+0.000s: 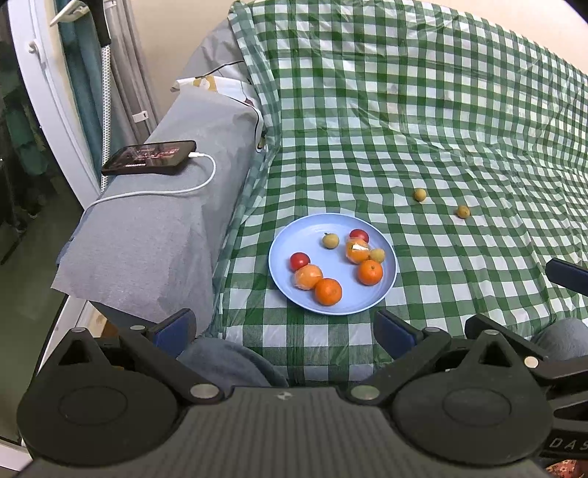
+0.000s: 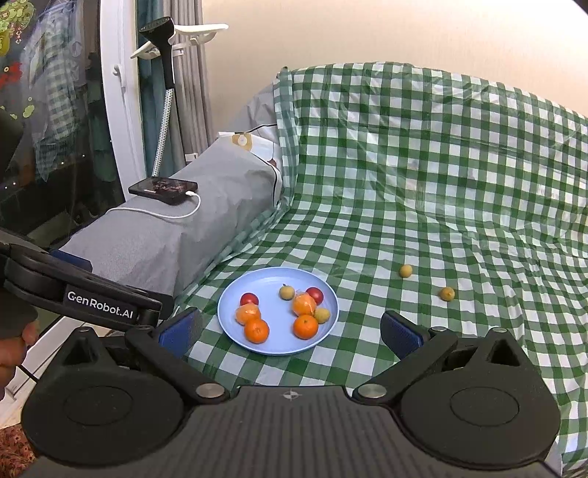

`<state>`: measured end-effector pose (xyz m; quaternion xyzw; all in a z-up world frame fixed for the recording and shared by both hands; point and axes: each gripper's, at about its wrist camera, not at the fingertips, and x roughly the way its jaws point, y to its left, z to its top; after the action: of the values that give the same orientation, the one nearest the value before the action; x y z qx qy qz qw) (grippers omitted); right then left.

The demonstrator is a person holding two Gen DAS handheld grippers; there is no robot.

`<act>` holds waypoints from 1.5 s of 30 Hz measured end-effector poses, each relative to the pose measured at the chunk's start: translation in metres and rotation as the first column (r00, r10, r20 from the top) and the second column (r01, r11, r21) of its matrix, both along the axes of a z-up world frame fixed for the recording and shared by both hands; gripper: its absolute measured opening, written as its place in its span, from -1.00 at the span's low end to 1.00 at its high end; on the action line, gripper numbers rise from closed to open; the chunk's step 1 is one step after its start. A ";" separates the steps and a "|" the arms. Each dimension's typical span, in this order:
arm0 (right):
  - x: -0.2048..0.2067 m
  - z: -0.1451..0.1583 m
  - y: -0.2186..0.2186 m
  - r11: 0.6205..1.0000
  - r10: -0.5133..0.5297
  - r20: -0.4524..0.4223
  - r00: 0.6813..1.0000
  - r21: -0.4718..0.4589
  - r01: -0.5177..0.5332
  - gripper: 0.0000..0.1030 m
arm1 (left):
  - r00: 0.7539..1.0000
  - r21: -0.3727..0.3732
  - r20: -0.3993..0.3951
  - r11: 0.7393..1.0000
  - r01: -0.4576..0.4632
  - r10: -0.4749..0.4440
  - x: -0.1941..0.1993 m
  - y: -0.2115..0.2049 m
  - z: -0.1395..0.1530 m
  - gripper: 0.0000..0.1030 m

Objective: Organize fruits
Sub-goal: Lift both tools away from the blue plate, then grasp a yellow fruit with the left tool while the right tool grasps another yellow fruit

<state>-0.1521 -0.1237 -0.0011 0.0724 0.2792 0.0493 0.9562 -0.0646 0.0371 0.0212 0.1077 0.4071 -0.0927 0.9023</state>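
Cream wall (image 2: 330, 33); sofa (image 2: 441, 165) (green-checked cover); grey armrest (image 2: 165, 242).

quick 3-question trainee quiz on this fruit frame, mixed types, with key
1. True or false: the left gripper is shut on a fruit.
2. How many small yellowish fruits lie on the checkered cloth, off the blue plate?
3. The phone on the grey armrest is: A) plugged into a white cable, B) unplugged, C) on the plate.

Key: 1 false, both grippers, right included, are open and empty. 2 two. 3 A.
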 end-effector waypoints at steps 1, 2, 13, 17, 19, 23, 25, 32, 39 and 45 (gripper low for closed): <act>0.001 -0.001 0.000 1.000 0.000 -0.003 1.000 0.001 0.000 0.98 | 1.000 0.000 -0.005 1.000 0.001 -0.001 0.001 0.000 -0.001 0.99; 0.002 -0.002 -0.001 1.000 0.000 -0.006 1.000 0.003 0.000 0.98 | 1.000 0.001 -0.009 1.000 0.000 0.000 0.003 -0.001 -0.002 0.99; 0.014 -0.016 -0.011 0.999 -0.009 -0.052 0.999 0.037 0.010 0.98 | 0.999 0.029 -0.051 1.000 0.010 -0.008 0.016 -0.014 -0.015 0.99; 0.020 -0.024 -0.018 0.998 -0.022 -0.069 0.997 0.053 0.025 0.98 | 0.998 0.045 -0.067 0.999 0.021 -0.018 0.024 -0.023 -0.020 0.99; 0.025 -0.029 -0.025 0.997 -0.039 -0.078 0.996 0.057 0.044 0.98 | 0.997 0.051 -0.074 0.998 0.028 -0.024 0.031 -0.031 -0.022 0.99; 0.038 -0.044 -0.052 0.991 -0.118 -0.094 0.989 0.048 0.123 0.98 | 0.996 0.062 -0.078 0.997 0.056 -0.051 0.051 -0.055 -0.027 0.99; 0.047 -0.053 -0.072 0.982 -0.178 -0.098 0.979 0.037 0.183 0.98 | 0.995 0.069 -0.071 0.995 0.074 -0.069 0.066 -0.073 -0.030 0.99; 0.096 -0.098 -0.149 0.932 -0.362 -0.111 0.925 -0.016 0.363 0.98 | 0.986 0.063 -0.070 0.985 0.158 -0.153 0.136 -0.158 -0.055 0.99; 0.173 -0.162 -0.204 0.919 -0.393 -0.142 0.908 -0.054 0.390 0.98 | 0.966 0.076 -0.066 0.964 0.254 -0.250 0.223 -0.251 -0.112 0.99; 0.236 -0.207 -0.225 0.941 -0.339 -0.153 0.928 -0.054 0.335 0.98 | 0.949 0.101 -0.093 0.946 0.309 -0.300 0.282 -0.307 -0.177 0.99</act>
<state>0.0835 -0.3491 -0.2081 0.1104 0.3392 -0.1253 0.9258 0.2178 -0.2694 -0.1558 0.2170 0.4243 -0.2115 0.8533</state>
